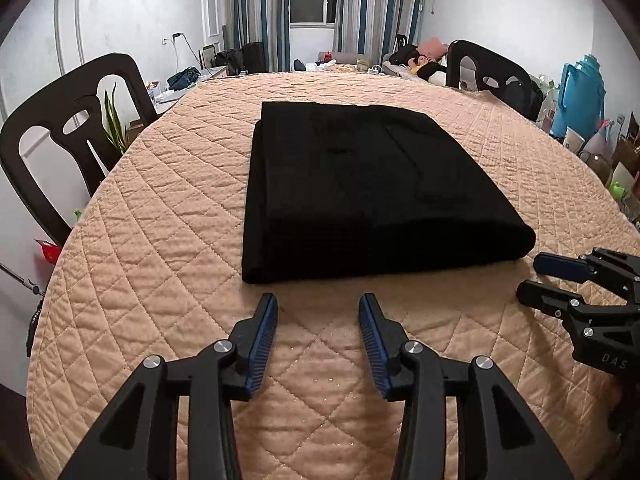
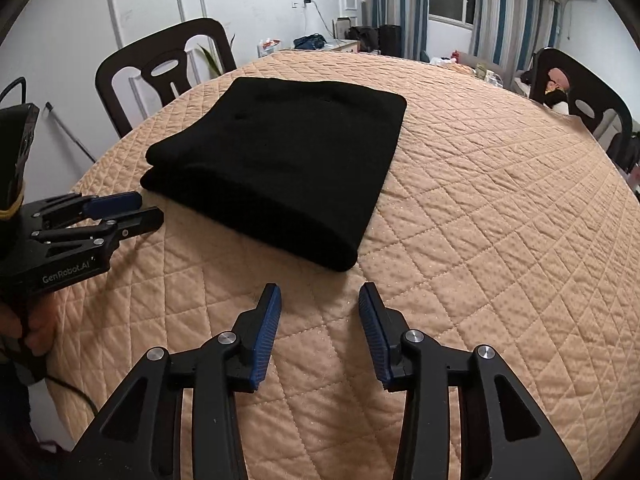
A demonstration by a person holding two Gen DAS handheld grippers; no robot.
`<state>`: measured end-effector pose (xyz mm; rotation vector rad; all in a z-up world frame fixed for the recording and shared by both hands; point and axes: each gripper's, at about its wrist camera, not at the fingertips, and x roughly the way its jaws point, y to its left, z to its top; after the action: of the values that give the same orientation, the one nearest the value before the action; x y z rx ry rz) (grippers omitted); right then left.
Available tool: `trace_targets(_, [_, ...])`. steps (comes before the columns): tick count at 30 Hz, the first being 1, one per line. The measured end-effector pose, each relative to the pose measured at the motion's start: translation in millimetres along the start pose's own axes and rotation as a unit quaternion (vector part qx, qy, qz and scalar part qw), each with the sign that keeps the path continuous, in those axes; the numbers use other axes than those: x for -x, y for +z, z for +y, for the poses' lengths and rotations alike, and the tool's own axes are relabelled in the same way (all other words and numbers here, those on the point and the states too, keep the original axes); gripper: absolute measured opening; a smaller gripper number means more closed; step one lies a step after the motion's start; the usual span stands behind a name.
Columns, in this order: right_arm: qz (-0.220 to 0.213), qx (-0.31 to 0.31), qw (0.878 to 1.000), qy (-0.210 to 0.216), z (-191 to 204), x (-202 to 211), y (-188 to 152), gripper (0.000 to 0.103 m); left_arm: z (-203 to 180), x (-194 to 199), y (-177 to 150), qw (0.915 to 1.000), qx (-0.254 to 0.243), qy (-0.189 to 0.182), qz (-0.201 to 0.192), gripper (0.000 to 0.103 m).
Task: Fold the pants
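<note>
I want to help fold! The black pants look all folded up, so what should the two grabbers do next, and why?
Probably just draw both back. The pants lie in a neat folded stack on the quilted table cover, and the left gripper and right gripper are open, holding nothing.

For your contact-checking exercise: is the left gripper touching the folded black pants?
Apart. In the left wrist view the left gripper is open, with bare quilted table cover between its tips and the pants.
</note>
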<state>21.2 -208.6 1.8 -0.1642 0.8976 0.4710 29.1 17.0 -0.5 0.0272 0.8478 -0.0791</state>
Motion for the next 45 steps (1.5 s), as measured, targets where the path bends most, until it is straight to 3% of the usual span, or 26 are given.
trace_targets(12, [0.002,0.003,0.999,-0.032,4.2,-2.0,-1.1,0.053,-5.8,-3.8,0.0,0.9998,-0.012,0.014,0.003,0.065])
trace_targets(45, [0.002,0.001,1.0,-0.027,5.0,-1.8,-1.6,0.055,-0.3,-5.6,0.2,0.9998,-0.005,0.018,0.006,0.072])
